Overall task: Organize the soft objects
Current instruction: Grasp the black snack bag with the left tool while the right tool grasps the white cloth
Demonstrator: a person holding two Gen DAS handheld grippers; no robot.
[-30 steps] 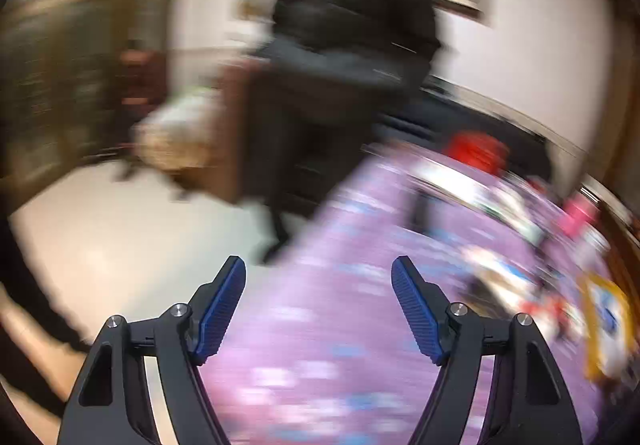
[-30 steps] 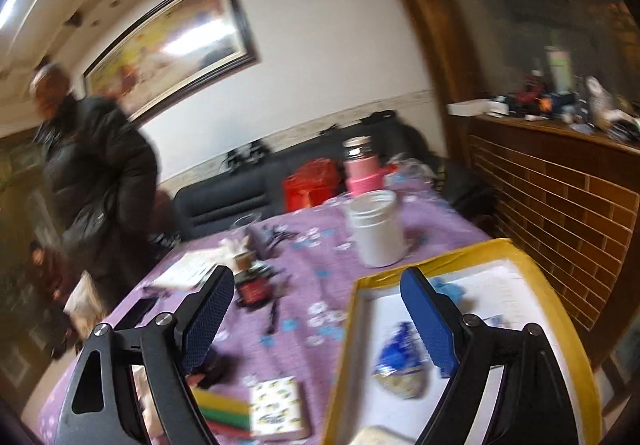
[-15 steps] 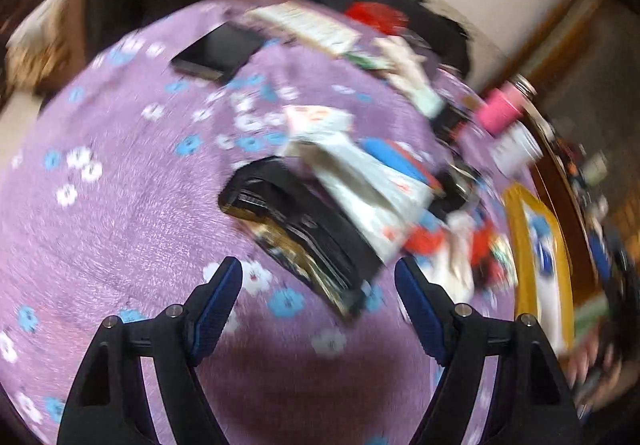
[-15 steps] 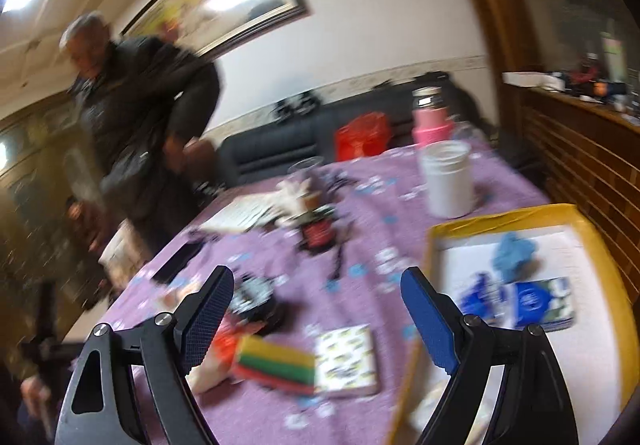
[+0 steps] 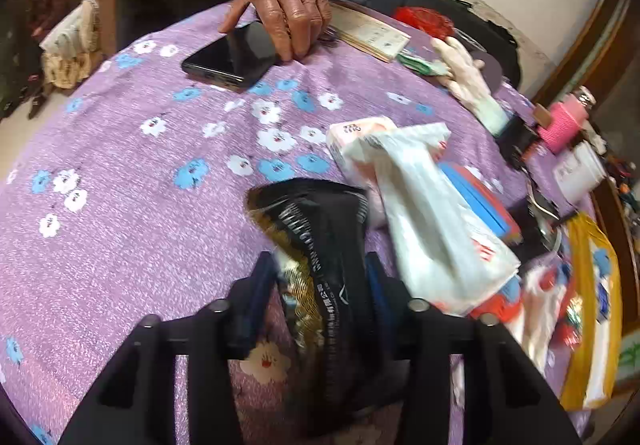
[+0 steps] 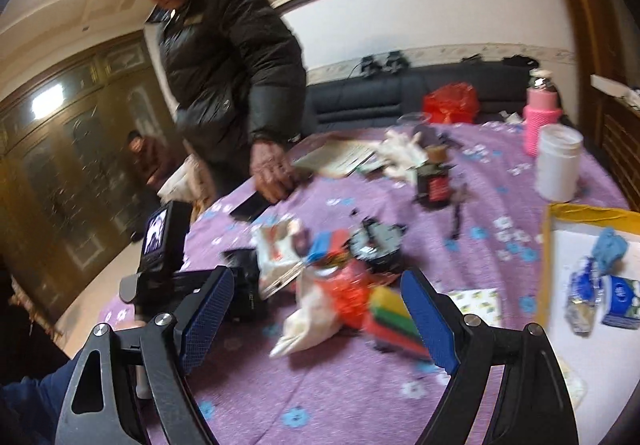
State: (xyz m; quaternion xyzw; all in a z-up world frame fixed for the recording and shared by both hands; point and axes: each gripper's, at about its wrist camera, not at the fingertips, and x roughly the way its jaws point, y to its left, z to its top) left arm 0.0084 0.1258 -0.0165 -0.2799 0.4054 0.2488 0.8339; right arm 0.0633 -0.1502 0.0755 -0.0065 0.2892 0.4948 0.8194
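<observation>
- In the lower centre of the left wrist view, the left gripper point(image 5: 320, 289) is seen clamped on a black and gold pouch point(image 5: 320, 237), its blue pads pressed against both sides of the soft packet.
- The pouch is stretched up from the jaws toward the middle of the frame, its far end lying on the purple floral tablecloth point(image 5: 140, 185).
- Just right of the pouch, a white plastic packet with red print point(image 5: 424, 217) is laid slantwise across the cloth; a blue and orange item point(image 5: 480, 201) is partly covered by it.
- In the upper centre of that view, a bystander's hand point(image 5: 288, 1) is rested on a black phone point(image 5: 232, 53), with a stack of paper point(image 5: 372, 37) to its right.
- At the right edge, a yellow tray point(image 5: 580, 237) is seen edge-on (its contents are too blurred there to be told).
- In the right wrist view, the right gripper point(image 6: 316, 321) is held above the cloth with its jaws wide apart and nothing between them.
- Beyond the gap, near the centre of the frame, a jumble of soft bags is seen: a cream and red bag point(image 6: 320, 301) and a striped green, yellow and red pack point(image 6: 392, 321).
- At the right side of that frame, a blue glove point(image 6: 608, 249) and a blue tissue pack point(image 6: 622, 303) are lying inside the yellow tray point(image 6: 584, 213).
- A white jar point(image 6: 558, 165) and a pink bottle point(image 6: 540, 117) are stood in the upper right.
</observation>
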